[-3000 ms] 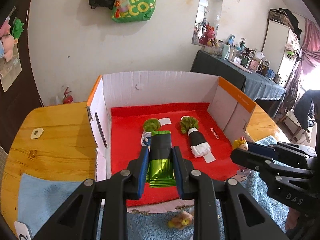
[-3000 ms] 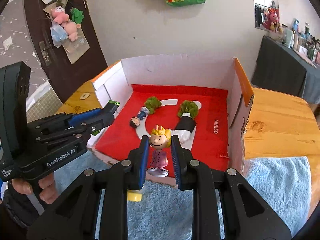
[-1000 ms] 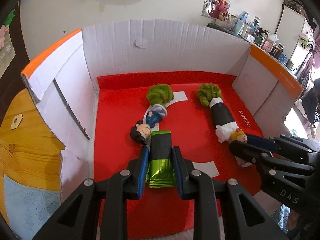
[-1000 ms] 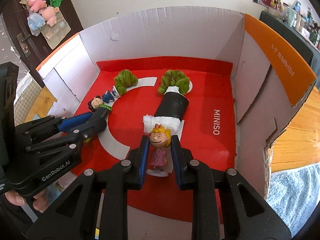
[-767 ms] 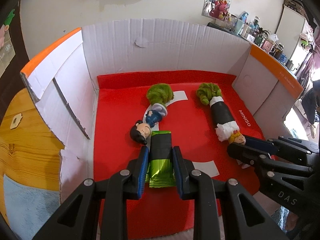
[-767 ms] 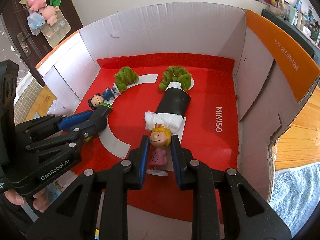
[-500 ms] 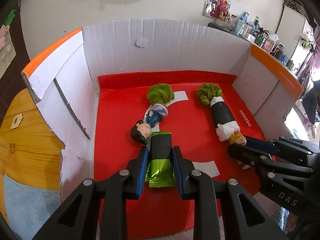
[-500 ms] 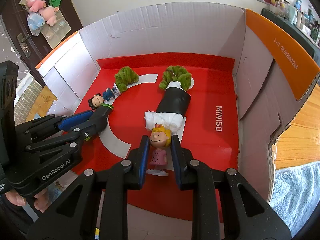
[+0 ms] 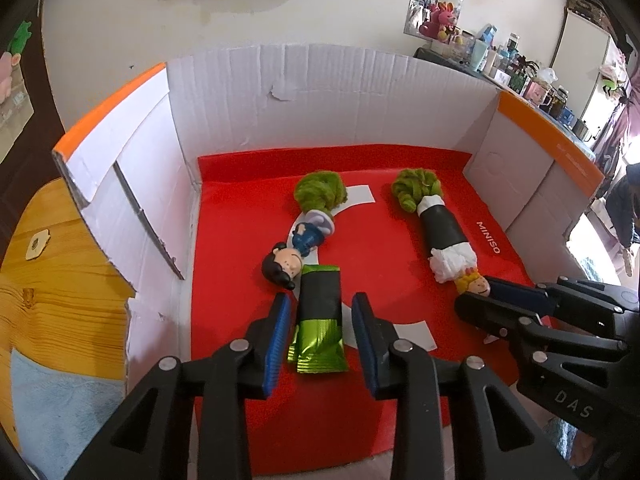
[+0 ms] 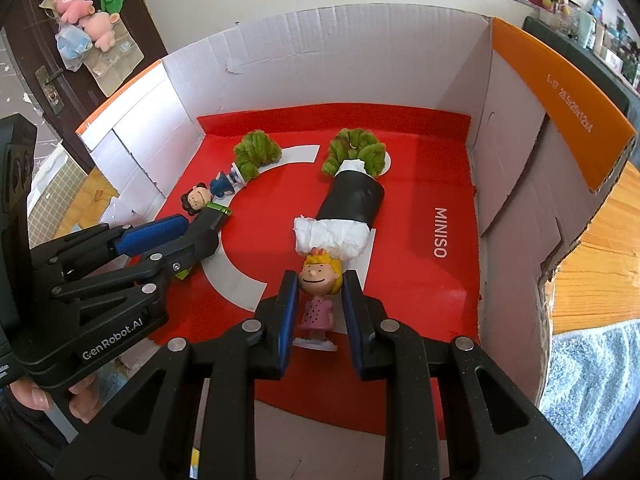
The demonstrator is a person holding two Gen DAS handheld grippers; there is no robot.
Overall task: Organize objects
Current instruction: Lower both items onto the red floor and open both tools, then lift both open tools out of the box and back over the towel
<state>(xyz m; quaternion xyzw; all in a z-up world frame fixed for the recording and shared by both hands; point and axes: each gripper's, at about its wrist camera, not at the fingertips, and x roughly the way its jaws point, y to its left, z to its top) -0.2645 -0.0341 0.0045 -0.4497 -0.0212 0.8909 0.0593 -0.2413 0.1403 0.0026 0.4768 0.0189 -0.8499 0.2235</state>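
Observation:
A green and black snack packet (image 9: 320, 320) lies on the red floor of a cardboard box (image 9: 320, 92). My left gripper (image 9: 320, 304) straddles it with its jaws opening; a gap shows between each blue pad and the packet. My right gripper (image 10: 320, 280) is shut on a blonde figurine in a pink dress (image 10: 318, 308), upright with its base on or just above the floor. In the left wrist view the right gripper (image 9: 476, 300) shows at the right with the figurine's head (image 9: 474, 285) poking out.
On the box floor lie a dark-haired figurine in blue (image 9: 296, 248), a green fuzzy tuft (image 9: 320, 192) and a black roll with white paper and a green top (image 9: 442, 232). White box walls (image 10: 340, 60) rise on three sides. Wooden table (image 9: 48, 280) and blue towel (image 10: 592, 380) lie outside.
Both grippers came forward into the box with their objects. In the last half second the left jaws spread away from the packet. The right grip on the figurine is unchanged.

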